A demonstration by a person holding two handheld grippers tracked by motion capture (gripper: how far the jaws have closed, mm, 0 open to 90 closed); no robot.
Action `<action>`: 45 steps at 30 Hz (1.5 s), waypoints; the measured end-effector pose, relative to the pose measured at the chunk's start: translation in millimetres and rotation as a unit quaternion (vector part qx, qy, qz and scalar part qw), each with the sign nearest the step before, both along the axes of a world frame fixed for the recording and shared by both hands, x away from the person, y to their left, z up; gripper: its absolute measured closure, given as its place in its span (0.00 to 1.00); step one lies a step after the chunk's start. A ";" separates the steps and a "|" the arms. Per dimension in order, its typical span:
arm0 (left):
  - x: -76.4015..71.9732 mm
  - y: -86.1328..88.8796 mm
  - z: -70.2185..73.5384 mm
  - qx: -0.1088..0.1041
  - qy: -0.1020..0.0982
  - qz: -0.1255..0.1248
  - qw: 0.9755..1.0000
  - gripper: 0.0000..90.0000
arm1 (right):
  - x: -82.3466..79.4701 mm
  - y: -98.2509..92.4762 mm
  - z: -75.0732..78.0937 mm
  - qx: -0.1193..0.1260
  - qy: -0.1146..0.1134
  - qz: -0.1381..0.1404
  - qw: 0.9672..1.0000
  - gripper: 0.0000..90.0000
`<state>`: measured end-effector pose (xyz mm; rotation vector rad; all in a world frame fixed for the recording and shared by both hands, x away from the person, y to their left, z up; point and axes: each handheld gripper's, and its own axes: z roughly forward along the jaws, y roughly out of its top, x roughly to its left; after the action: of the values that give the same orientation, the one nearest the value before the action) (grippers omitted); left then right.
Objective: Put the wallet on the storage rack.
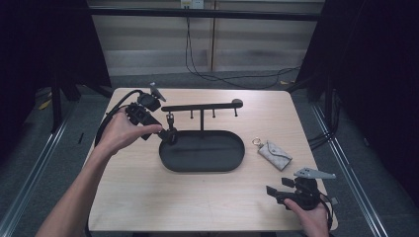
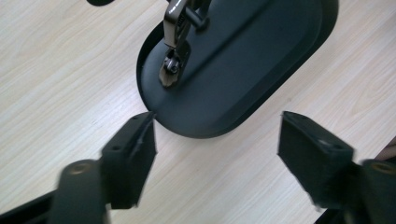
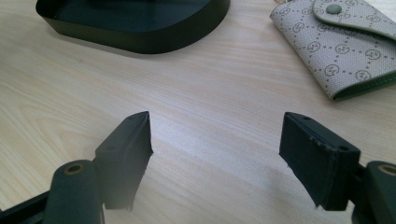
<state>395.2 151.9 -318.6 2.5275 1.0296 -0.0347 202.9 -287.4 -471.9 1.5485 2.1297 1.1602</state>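
Wooden table (image 1: 197, 197), black oval tray (image 1: 202, 150) at centre with a hook rack (image 1: 202, 106) rising from its far side. A metal key clip (image 2: 173, 46) hangs from the leftmost hook, its lower end touching or just above the tray floor at the left end.

Left gripper (image 1: 168, 133) sits just left of that clip; in the left gripper view its jaws stand wide apart with nothing between them, the clip just beyond the tips.

Right gripper (image 1: 276, 193) rests at the near right corner, jaws apart and empty, aimed at the bare tabletop. The grey patterned key pouch (image 1: 274, 154) lies flat to the right of the tray, well apart from both grippers.

Judgement: the clip is light, stiff and slick metal, free to swing on its hook; best pinched across its flat body. The pouch looks soft and light, with a ring at its far left corner; take it across a thin edge.
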 end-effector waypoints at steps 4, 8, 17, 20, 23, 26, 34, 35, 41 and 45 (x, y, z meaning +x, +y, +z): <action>-5.1 8.6 -3.1 -0.008 -0.007 0.010 1.000 0.27 | -0.5 0.3 0.1 -0.003 0.001 0.001 1.000 0.28; -13.5 14.8 -5.9 -0.027 -0.015 0.006 0.999 0.22 | -1.3 -0.4 0.1 -0.001 -0.001 0.003 1.000 0.28; -29.8 26.6 -19.5 -0.067 -0.045 -0.003 0.997 0.21 | -0.7 0.0 -0.3 -0.002 0.003 0.004 1.000 0.28; -34.2 31.1 -25.4 -0.066 -0.052 0.001 0.996 0.21 | -0.5 -0.2 -0.5 -0.001 0.003 0.004 1.000 0.28; -41.1 33.4 -31.5 -0.055 -0.054 -0.005 0.997 0.22 | -0.6 -0.1 -0.3 -0.001 0.005 0.004 1.000 0.28; -49.5 37.8 -36.7 -0.065 -0.062 -0.014 0.996 0.22 | -0.7 -0.3 -0.3 -0.001 0.003 0.004 1.000 0.27; -70.6 57.5 -55.2 -0.108 -0.085 -0.006 0.991 0.22 | -0.4 -0.5 -0.6 -0.001 0.006 0.001 1.000 0.26; -72.5 60.5 -57.1 -0.112 -0.083 -0.002 0.990 0.22 | -0.1 -0.4 -0.6 -0.001 0.007 0.002 1.000 0.26; -88.9 69.3 -71.5 -0.127 -0.096 0.014 0.987 0.22 | -0.1 -0.6 -0.8 -0.001 0.006 0.001 1.000 0.26; -100.4 71.8 -83.2 -0.138 -0.093 0.003 0.986 0.22 | -0.5 -0.6 -0.5 0.000 0.006 0.001 1.000 0.26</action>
<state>294.8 223.7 -401.8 2.2300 0.8915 0.0570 202.4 -288.0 -472.3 1.5571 2.1405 1.1538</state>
